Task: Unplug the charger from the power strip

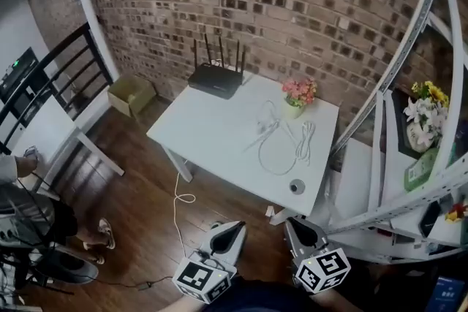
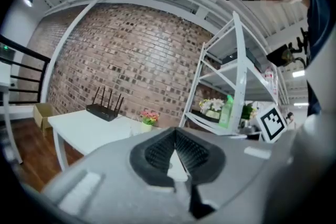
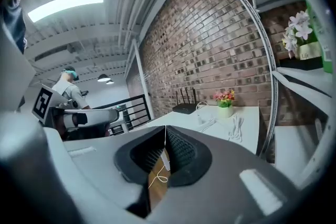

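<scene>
Head view: on the white rectangular desk [image 1: 212,131], right half, lies a small white charger-and-power-strip cluster [image 1: 267,129] with looped white leads; too small to separate plug from strip. Appears to run diagonally, near-left to far-right, between a black four-antenna router [image 1: 217,78] at the back and a small round grey puck [image 1: 296,187] at the front edge, with a pot of pink flowers [image 1: 298,95] just behind. Low in frame, off the desk and well apart from the cluster, hang the grey left claw [image 1: 235,227] and grey right claw [image 1: 293,222], both aimed toward the desk. Left gripper view: left claw [image 2: 175,136] clenched, ribbed pads meeting at the tips, nothing between; desk off to the left and far ahead, cluster barely readable. Right gripper view: right claw [image 3: 165,132] likewise clenched on nothing, only wooden floor and a thin white floor cord [image 3: 157,178] showing through the slit; cluster [image 3: 205,122] ahead and slightly right, beside a coiled white cable [image 3: 235,127]. Judging by this, lies forward of both claws, marginally nearer the right one; calls for closing the gap and releasing the pads before any grasp along that diagonal.
</scene>
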Tool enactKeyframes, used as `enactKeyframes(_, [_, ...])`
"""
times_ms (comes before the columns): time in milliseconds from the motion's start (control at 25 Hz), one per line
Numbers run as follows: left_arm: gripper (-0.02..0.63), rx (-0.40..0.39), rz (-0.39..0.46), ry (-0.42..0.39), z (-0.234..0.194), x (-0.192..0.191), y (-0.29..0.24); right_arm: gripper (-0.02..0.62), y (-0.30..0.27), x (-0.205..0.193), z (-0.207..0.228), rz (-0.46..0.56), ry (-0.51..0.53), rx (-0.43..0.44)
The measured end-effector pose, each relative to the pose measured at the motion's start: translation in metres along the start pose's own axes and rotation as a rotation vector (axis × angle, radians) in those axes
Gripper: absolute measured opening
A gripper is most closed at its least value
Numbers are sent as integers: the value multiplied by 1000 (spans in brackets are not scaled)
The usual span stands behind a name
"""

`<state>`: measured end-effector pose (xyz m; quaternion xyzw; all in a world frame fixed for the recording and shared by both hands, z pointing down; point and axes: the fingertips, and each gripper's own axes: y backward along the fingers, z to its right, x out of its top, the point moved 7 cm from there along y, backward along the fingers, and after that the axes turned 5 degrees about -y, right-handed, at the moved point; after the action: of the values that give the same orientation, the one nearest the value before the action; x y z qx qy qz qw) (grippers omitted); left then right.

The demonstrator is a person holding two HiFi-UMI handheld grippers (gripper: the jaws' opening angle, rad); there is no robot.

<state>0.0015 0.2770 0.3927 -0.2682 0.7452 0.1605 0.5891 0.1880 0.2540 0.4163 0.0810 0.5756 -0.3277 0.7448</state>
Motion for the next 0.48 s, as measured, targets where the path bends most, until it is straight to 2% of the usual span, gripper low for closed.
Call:
enactKeyframes(240, [6, -107, -27, -25, -98, 55, -68, 12, -103, 49, 5, -17, -16, -104])
enactKeyframes(480, [6, -150, -68, 34, -171, 66, -113, 12, -179, 72, 11, -57, -27, -152])
